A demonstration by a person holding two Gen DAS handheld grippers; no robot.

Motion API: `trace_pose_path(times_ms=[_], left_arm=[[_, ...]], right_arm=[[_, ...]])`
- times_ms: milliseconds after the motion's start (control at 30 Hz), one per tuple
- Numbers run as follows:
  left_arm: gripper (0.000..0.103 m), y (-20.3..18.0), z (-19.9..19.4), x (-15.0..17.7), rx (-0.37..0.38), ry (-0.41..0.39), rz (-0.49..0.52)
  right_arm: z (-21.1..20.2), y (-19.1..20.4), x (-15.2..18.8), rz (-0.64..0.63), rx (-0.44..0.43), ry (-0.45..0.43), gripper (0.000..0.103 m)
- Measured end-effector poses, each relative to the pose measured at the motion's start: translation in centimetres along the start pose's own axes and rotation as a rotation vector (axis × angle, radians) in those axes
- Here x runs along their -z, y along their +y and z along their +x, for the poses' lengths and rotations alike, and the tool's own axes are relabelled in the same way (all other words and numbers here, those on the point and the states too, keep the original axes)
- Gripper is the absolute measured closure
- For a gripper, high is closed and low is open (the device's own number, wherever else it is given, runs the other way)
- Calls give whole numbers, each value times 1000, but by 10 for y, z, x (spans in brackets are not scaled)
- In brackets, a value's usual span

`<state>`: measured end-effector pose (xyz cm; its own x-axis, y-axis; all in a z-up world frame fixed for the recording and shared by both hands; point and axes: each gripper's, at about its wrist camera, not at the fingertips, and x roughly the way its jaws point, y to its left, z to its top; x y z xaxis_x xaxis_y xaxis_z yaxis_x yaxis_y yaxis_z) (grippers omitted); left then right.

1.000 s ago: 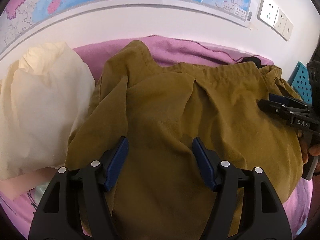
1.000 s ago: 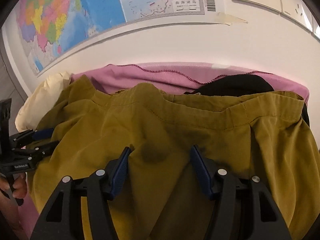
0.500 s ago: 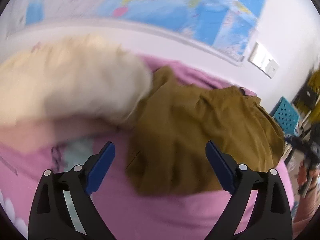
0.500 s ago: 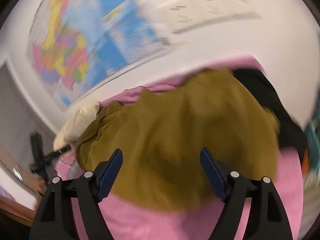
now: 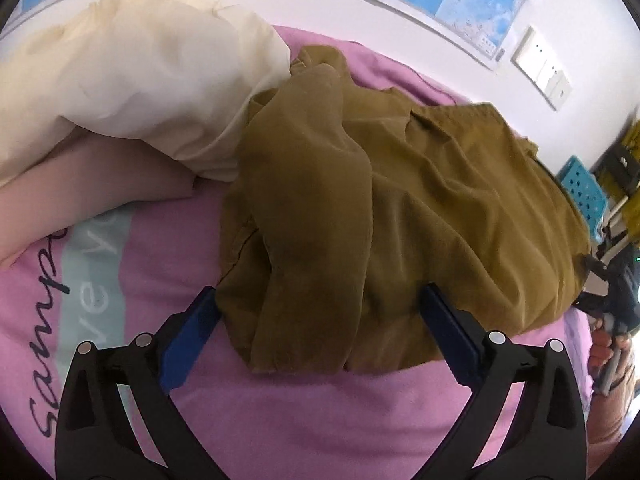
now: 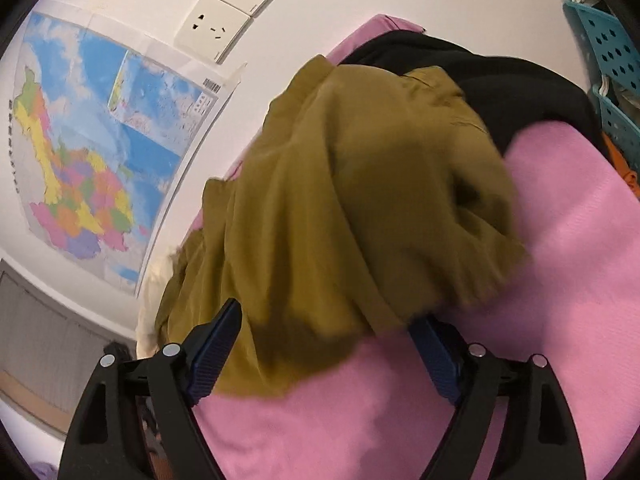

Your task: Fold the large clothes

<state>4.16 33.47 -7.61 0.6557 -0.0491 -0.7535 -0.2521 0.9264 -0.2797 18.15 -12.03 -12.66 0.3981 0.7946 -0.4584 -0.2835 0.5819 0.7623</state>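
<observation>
The olive-brown garment point(image 5: 400, 208) lies bunched in a loose fold on the pink bedspread point(image 5: 320, 412), just right of a cream pillow point(image 5: 132, 80), while the left gripper point(image 5: 320, 320) and right gripper point(image 6: 324, 344) are both opening, gripping nothing, so neatening seems left.

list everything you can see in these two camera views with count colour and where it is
garment: one, olive-brown, rumpled heap mid-bed
bedsheet: one, pink with lettering, under everything
pillow: one, cream, against the wall, touching the garment's edge
black cloth: one, black, behind the garment near the wall
map: one, blue and multicoloured, on the white wall
sockets: at least three, white, on the wall beside the map
baskets: at least two, blue, perforated, past the bed's end
left gripper: one, black with blue pads, jaws opening, astride the garment's near edge
right gripper: one, black with blue pads, jaws opening, astride the garment's edge
hand: one, on the right gripper's handle
</observation>
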Motion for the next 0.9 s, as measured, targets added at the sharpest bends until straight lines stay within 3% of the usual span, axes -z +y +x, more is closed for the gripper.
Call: trace_pose_path(times_ms=[67, 100, 133, 167, 200, 233, 300, 467, 600, 667, 733, 767, 833, 867, 900], left_arm=[[12, -1, -1, -1, -2, -2, -8], [34, -5, -4, -1, 12, -2, 2], [43, -10, -5, -2, 8, -1, 13], [48, -14, -11, -1, -17, -1, 42], [63, -20, -15, -1, -22, -2, 73], [70, -24, -23, -1, -17, -11, 93], [73, -29, -44, -4, 40, -44, 94], [74, -36, -104, 8, 136, -100, 148], [73, -19, -129, 41, 269, -67, 133], [71, -9, -125, 67, 264, -20, 139], [61, -2, -111, 87, 219, 47, 136], [58, 4, -102, 97, 186, 84, 125], [41, 9, -97, 102, 148, 89, 110], [40, 11, -102, 100, 141, 71, 97], [40, 10, -105, 96, 130, 54, 97]], right_arm=[[5, 3, -5, -2, 26, -13, 20], [7, 6, -5, -8, 55, -24, 35], [8, 9, -5, -17, 75, -33, 44], [6, 12, -5, -31, 66, -36, 62], [3, 13, -5, -40, 51, -41, 73], [-5, 18, -6, -55, 39, -51, 75], [-20, 29, -6, -75, 17, -70, 82], [-73, 60, 3, -175, -55, -120, 83], [-112, 61, 27, -214, -99, -99, 83], [-116, 50, 44, -192, -85, -40, 82], [-104, 30, 63, -155, 5, 57, 78], [-100, 22, 69, -136, 46, 80, 74], [-91, 2, 74, -83, 99, 114, 62], [-93, -3, 74, -52, 104, 121, 48], [-99, -3, 73, -53, 123, 103, 44]])
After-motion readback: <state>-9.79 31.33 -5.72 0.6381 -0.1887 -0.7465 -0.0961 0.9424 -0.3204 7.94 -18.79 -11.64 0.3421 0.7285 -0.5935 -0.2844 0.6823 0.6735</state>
